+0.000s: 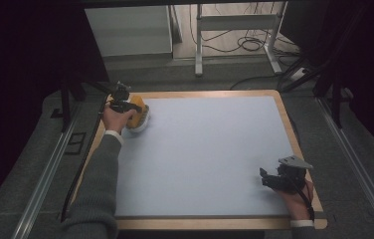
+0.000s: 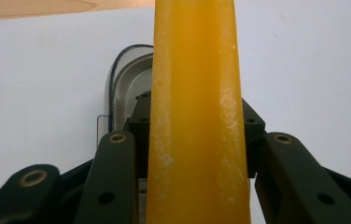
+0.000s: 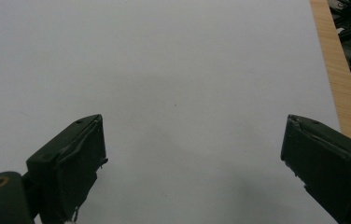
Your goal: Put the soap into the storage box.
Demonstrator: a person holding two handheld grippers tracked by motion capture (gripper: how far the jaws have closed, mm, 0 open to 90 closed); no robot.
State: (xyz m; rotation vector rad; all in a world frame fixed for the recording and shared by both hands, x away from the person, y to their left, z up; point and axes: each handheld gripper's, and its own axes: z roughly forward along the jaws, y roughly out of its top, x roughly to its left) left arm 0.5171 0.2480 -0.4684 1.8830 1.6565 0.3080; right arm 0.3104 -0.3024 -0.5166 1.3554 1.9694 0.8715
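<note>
My left gripper (image 1: 125, 105) is at the mat's far left corner, shut on an orange-yellow piece (image 1: 138, 107). In the left gripper view that orange-yellow piece (image 2: 194, 93) runs up the middle edge-on, with both black jaws pressed against its sides. Just behind and under it lies a pale dish (image 2: 129, 88) with a dark rim line, also visible as a white dish (image 1: 144, 122) in the high view. I cannot tell whether the piece touches the dish. My right gripper (image 1: 270, 180) rests near the mat's front right corner, open, with nothing between its jaws (image 3: 194, 154).
A pale blue-white mat (image 1: 205, 149) covers a wooden board (image 1: 287, 119). The board's wooden edge (image 3: 334, 65) runs along the right of the right gripper view. Beyond the table are a white cabinet (image 1: 130, 30), a metal frame (image 1: 234, 25) and floor cables (image 1: 247, 45).
</note>
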